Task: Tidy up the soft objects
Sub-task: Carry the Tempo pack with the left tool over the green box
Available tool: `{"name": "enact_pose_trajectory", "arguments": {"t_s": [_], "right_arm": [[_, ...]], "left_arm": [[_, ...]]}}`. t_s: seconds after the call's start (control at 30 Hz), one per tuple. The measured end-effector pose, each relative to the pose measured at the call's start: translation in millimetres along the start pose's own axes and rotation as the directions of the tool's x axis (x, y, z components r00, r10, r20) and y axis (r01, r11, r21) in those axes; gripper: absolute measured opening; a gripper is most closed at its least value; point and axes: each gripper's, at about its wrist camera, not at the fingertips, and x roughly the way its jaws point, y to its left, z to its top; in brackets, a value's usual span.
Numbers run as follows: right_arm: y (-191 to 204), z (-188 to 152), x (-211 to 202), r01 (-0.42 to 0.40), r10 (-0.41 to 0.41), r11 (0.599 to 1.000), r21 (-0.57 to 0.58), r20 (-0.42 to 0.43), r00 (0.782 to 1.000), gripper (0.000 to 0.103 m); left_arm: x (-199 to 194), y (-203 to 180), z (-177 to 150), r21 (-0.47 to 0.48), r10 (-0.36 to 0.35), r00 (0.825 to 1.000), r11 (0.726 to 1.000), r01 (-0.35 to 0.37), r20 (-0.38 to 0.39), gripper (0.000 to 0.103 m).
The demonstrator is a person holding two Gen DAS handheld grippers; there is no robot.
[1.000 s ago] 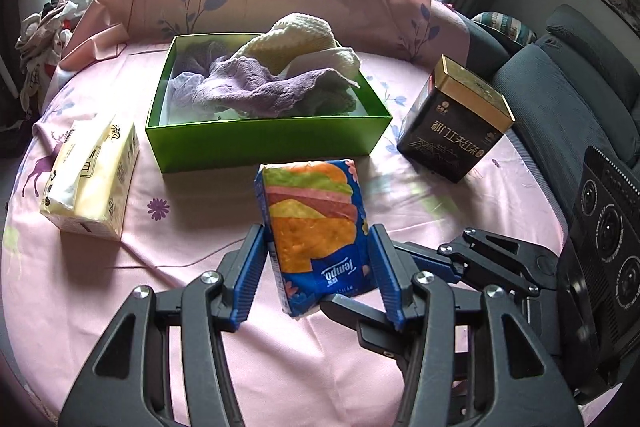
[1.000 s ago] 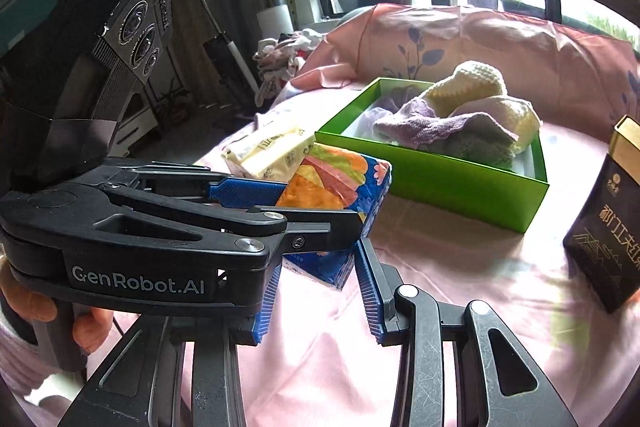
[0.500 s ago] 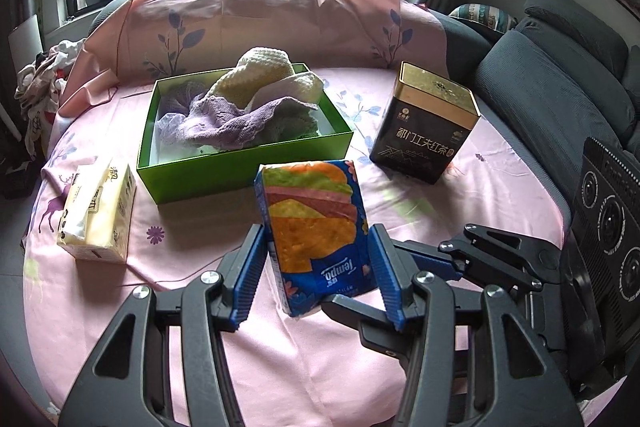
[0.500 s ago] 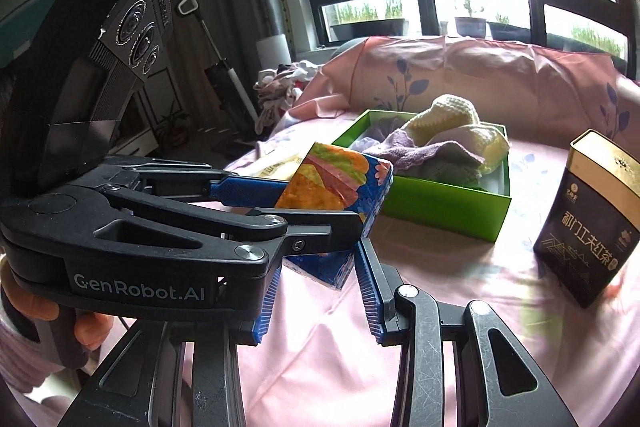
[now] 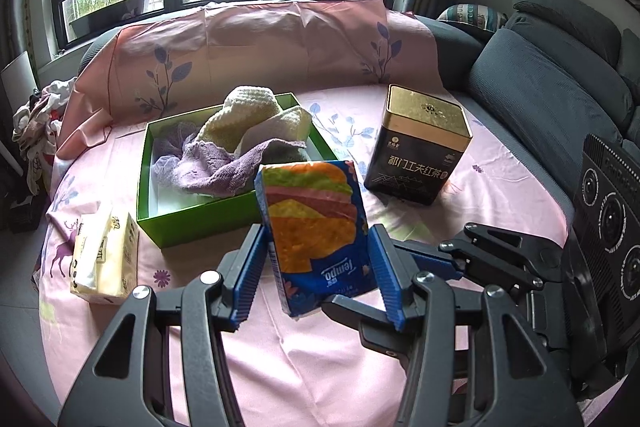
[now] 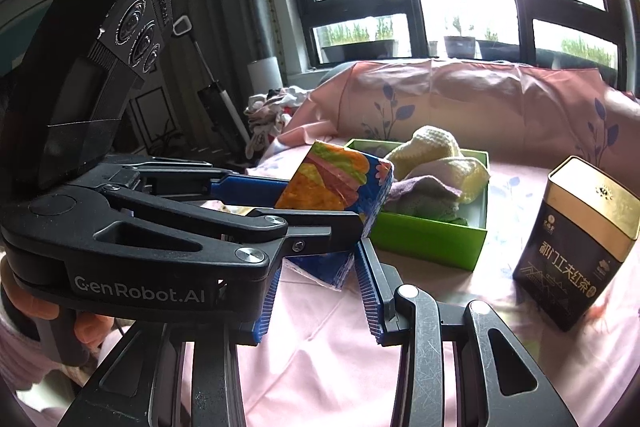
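Left wrist: tissue pack [image 5: 316, 231] between hand-held gripper [image 5: 316, 281] pads.

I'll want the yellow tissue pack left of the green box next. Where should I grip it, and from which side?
Judging from the left wrist view, come from above and close across the two long side faces of the yellow tissue pack, near its middle. It lies flat on the pink sheet, apart from the green box, so both sides look free.
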Motion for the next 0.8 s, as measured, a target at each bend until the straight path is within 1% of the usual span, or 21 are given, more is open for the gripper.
{"name": "enact_pose_trajectory", "arguments": {"t_s": [0.17,0.3,0.47,0.57,0.7,0.8], "right_arm": [[-9.9,17.0,6.8,0.001,-0.001,1.0,-0.008,0.018,1.0,0.04],[-20.4,40.1,15.4,-0.005,0.005,1.0,-0.015,0.032,0.999,0.04],[-36.5,71.3,27.4,-0.007,0.008,1.0,-0.015,0.05,0.999,0.04],[-41.1,84.2,36.9,0.004,-0.003,1.0,-0.019,0.053,0.999,0.04],[-46.0,95.2,59.4,0.014,-0.013,0.999,-0.03,0.037,0.999,0.04],[-51.8,97.3,79.0,0.016,-0.016,1.0,-0.026,0.008,1.0,0.04]], "left_arm": [[3.8,7.8,19.6,0.002,-0.001,1.0,1.0,0.001,0.011,0.051],[7.0,14.8,44.8,0.004,0.004,1.0,1.0,-0.004,0.025,0.051],[14.2,31.1,81.1,-0.03,-0.022,0.999,0.999,0.023,0.038,0.051],[21.3,41.2,97.2,-0.049,-0.032,0.999,0.998,0.034,0.042,0.052],[36.5,53.0,108.2,-0.054,-0.01,0.999,0.998,0.012,0.037,0.053],[53.4,70.3,110.8,-0.088,-0.019,1.0,0.996,0.02,0.014,0.053]]}}
